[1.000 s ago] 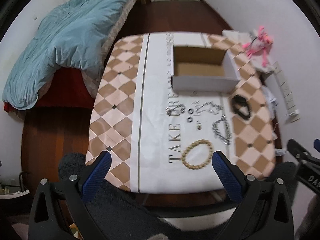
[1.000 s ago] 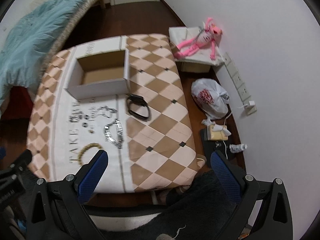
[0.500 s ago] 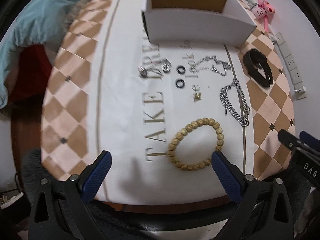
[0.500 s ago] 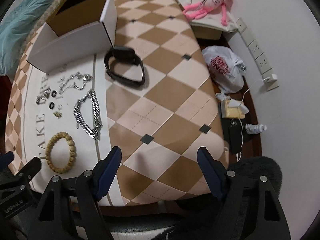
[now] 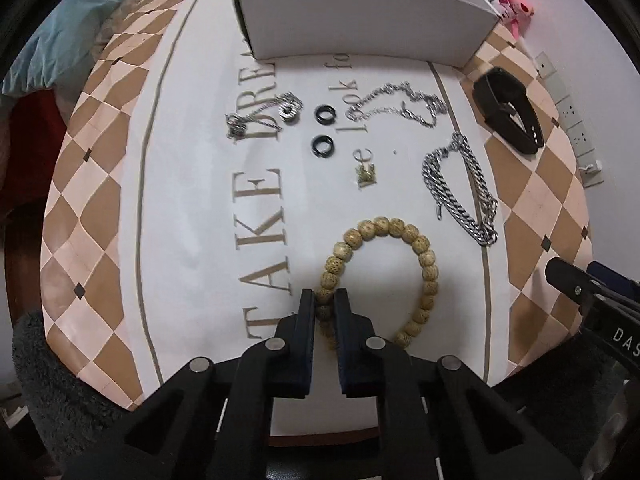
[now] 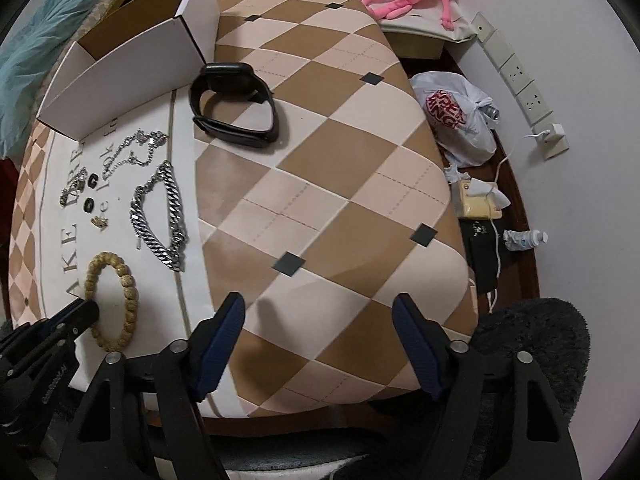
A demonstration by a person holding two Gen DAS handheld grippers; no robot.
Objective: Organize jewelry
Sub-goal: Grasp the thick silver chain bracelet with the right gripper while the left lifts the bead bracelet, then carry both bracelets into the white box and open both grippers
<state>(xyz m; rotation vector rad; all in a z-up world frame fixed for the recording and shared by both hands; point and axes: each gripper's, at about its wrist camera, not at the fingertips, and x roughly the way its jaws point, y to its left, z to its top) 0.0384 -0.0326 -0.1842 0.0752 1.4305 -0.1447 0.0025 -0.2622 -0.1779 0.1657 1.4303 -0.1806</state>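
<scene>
The left gripper [image 5: 325,300] is closed on the near-left arc of the beaded bracelet [image 5: 416,240]; beads are pinched between its two pads, and the jaws have just been closing onto them. The bracelet lies flat on the white centre panel of the table [image 5: 100,208], near its front edge, with the far arc free.

The right gripper [image 6: 318,332] hangs above bare checked cloth with its jaws standing well apart. They have just been closing a little, and nothing is between them.

The step in hand is judged to be the pickup of the bracelet for transfer to the open cardboard box [image 5: 360,28] at the far side of the table.

For a clean lift:
- The grip is kept firm, since round beads are likely to roll out of flat pads.
- The bracelet is raised straight up until the hanging loop is clear of the cloth.
- The carry path is kept above the steel chain bracelet [image 5: 460,188], the two black rings [image 5: 323,130] and the thin chain [image 5: 404,102], so that the loop is not snagged.
- Release is made only once the loop hangs inside the box walls.

The black watch [image 6: 234,104] is left undisturbed beside the box.
</scene>
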